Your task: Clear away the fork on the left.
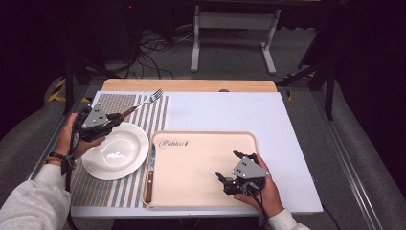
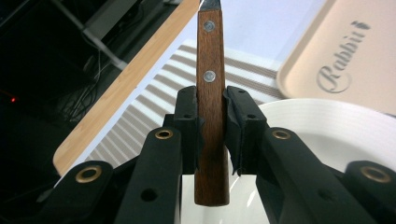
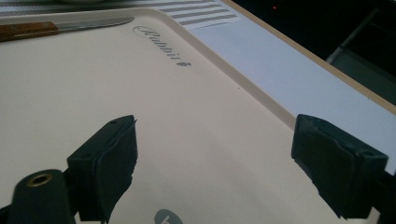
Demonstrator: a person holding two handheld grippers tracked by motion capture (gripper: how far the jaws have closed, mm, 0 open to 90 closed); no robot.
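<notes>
The fork is clamped by its wooden handle in the left gripper; the right gripper is held wide apart above the tray.

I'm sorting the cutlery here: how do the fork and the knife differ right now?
The wooden-handled metal fork is clamped by its handle in the left tool, raised over the striped placemat; the wooden-handled knife lies flat and untouched along the left edge of the beige tray. The fork points diagonally away to the right; the knife points straight away. Both have brown riveted wooden handles.
</notes>
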